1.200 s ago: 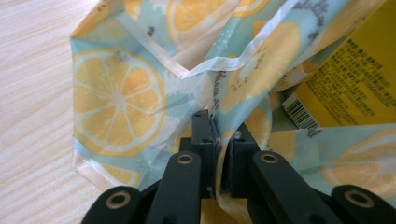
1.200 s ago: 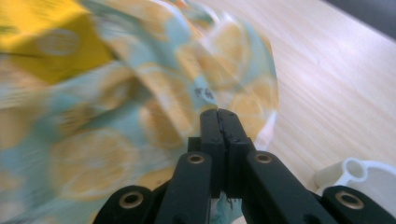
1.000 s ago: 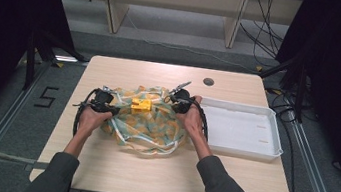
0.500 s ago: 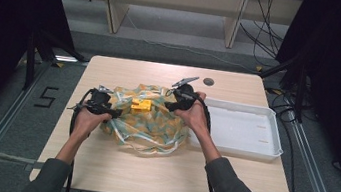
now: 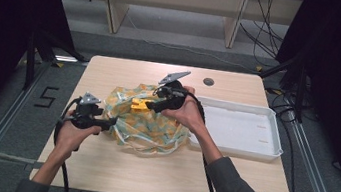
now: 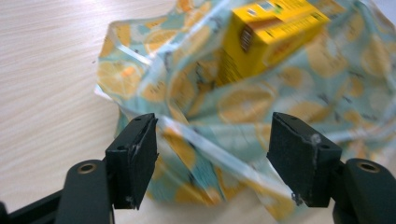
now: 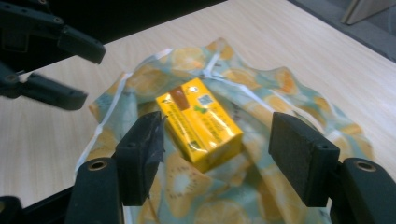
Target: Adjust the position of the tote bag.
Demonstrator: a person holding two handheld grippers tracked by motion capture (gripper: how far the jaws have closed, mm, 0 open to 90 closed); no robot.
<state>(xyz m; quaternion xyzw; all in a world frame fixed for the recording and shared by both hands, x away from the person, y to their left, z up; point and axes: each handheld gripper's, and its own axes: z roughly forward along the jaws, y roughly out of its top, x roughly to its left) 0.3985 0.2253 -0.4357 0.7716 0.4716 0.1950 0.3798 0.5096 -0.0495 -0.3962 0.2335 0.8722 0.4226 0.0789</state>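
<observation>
A crumpled plastic bag (image 5: 154, 126) printed with orange slices lies in the middle of the table. A small yellow box (image 5: 139, 104) rests on top of it. My left gripper (image 5: 108, 120) is at the bag's left edge; its jaws have just been opening and now stand wide, the bag (image 6: 210, 107) showing beyond them with no pad touching it. My right gripper (image 5: 151, 106) hovers over the bag beside the box; its jaws have also just been opening, with nothing pinched. In the right gripper view the yellow box (image 7: 201, 123) lies below my open right gripper (image 7: 217, 161).
A white tray (image 5: 252, 149) stands at the right of the table, touching the bag's right side. A dark round hole (image 5: 208, 81) sits near the far edge. Bare wood runs along the table's near side and far left.
Both grippers have opened and let go of the bag. The left one has drawn back to the left and nearer the person; the right one has risen a little above the box.
</observation>
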